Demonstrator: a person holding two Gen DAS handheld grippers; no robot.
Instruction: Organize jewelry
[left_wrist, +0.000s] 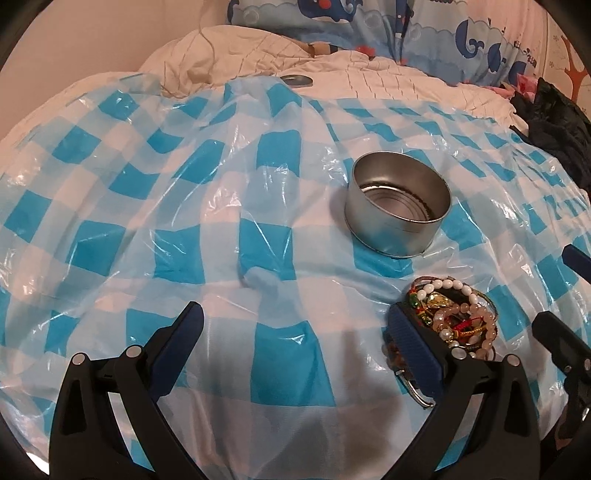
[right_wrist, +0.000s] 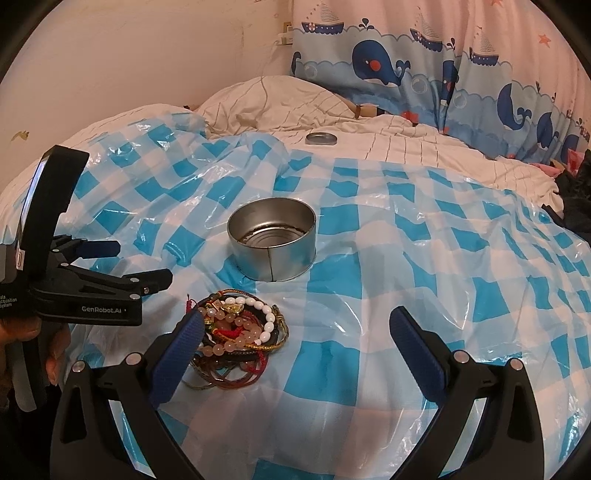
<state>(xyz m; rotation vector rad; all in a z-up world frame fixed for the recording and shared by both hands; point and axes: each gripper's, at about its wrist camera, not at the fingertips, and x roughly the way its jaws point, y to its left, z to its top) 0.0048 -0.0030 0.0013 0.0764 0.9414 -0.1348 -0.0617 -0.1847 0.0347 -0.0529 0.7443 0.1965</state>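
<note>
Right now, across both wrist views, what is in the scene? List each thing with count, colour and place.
tin: one, silver, open, upright on the sheet
jewelry pile: one tangle, white, pink, red, gold and dark pieces, nearer than the tin
lid: one, silver, on the quilt beyond the sheet
plastic sheet: one, blue-white check, over the bed
quilt: one, cream
curtain: blue whale print, behind
dark clothing: far right
left gripper: jaws open
right gripper: jaws open
hand: holding the left gripper
</note>
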